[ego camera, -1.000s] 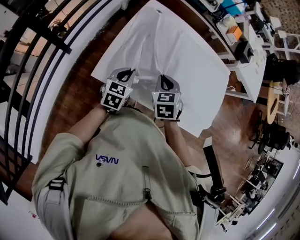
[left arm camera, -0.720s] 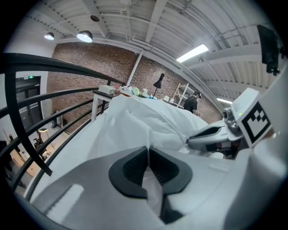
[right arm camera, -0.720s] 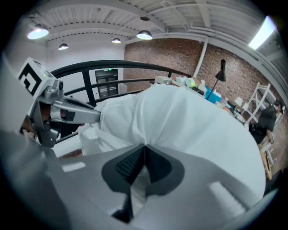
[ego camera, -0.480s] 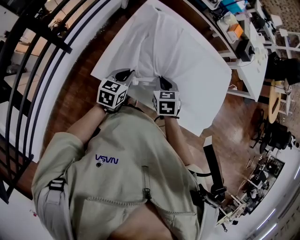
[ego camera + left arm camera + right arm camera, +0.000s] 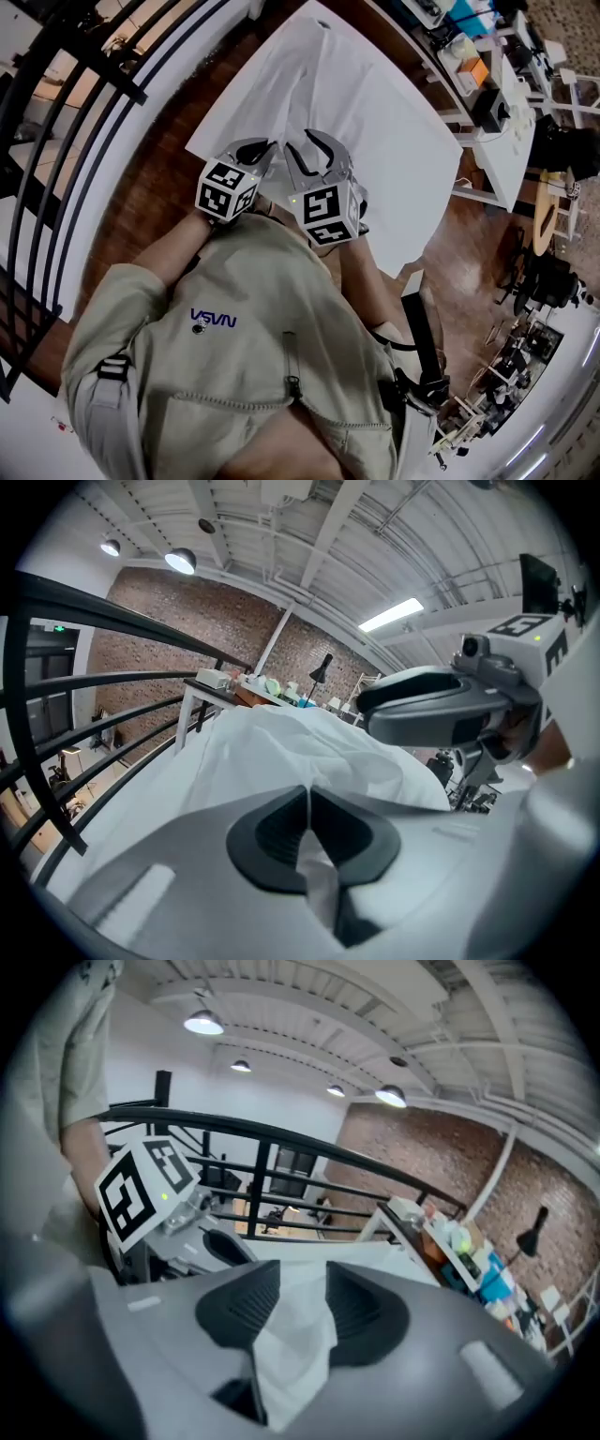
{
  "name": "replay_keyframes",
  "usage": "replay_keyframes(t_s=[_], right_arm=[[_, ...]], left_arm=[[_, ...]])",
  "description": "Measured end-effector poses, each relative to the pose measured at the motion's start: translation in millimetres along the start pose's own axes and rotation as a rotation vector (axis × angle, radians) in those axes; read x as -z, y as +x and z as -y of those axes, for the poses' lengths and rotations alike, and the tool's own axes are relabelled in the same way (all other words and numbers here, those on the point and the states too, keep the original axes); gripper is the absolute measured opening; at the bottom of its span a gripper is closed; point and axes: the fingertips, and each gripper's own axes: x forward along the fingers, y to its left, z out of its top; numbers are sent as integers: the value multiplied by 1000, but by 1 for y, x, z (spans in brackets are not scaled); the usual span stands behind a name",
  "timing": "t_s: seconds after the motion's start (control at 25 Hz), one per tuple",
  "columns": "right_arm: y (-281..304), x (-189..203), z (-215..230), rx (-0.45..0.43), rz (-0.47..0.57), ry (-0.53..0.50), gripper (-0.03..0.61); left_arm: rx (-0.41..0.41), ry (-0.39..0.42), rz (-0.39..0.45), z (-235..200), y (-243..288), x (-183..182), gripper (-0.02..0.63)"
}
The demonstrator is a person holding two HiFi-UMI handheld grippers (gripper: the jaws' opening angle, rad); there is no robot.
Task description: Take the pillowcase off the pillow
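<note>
The white pillow in its pillowcase (image 5: 323,89) lies along a white table (image 5: 427,202). My left gripper (image 5: 266,148) is at the pillow's near end, shut on a fold of the pillowcase (image 5: 281,747); cloth runs through its closed pads (image 5: 272,832). My right gripper (image 5: 310,150) is lifted just to the right of it, tilted. Its jaws have just been opening and stand apart. In the right gripper view a loose fold of white cloth (image 5: 298,1335) hangs between the right gripper (image 5: 302,1302) pads, which do not press on it.
A black railing (image 5: 75,122) runs along the left side over a wooden floor. Cluttered white desks (image 5: 483,89) stand past the table at the upper right. Stools and equipment (image 5: 548,272) crowd the right edge.
The right gripper has risen, rolled and swung toward the left gripper, and its jaws have spread apart. The left gripper stays closed on the cloth at the same spot.
</note>
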Motion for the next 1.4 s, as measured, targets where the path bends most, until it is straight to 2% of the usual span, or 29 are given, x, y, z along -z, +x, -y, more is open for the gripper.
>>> replay_keyframes(t_s=[0.08, 0.28, 0.36, 0.4, 0.48, 0.64, 0.8, 1.04, 1.2, 1.4], right_arm=[[15, -3, -11, -67, -32, -91, 152], [55, 52, -22, -177, -306, -236, 173], [60, 61, -24, -184, -333, -257, 166], [61, 61, -23, -173, -331, -256, 130], [60, 56, -18, -135, -306, -227, 62], [43, 34, 4, -35, -199, -84, 14], [21, 18, 37, 67, -96, 40, 12], [-20, 4, 89, 229, 65, 209, 11], [-35, 3, 92, 232, 123, 259, 11], [-19, 9, 51, 104, 120, 244, 11]], left_arm=[[1, 7, 3, 2, -1, -1, 14], [10, 30, 3, 8, -4, -1, 14], [10, 38, -2, 9, -5, 0, 11], [7, 40, -1, 8, -5, 1, 11], [5, 47, 7, 7, -5, -2, 8], [2, 90, 19, 8, -9, -6, 8], [-6, 112, 31, 7, -13, -10, 8], [-6, 121, -10, 8, -11, 9, 8], [2, 170, -41, 10, 12, 16, 8], [24, 190, -132, 5, 41, 24, 8]])
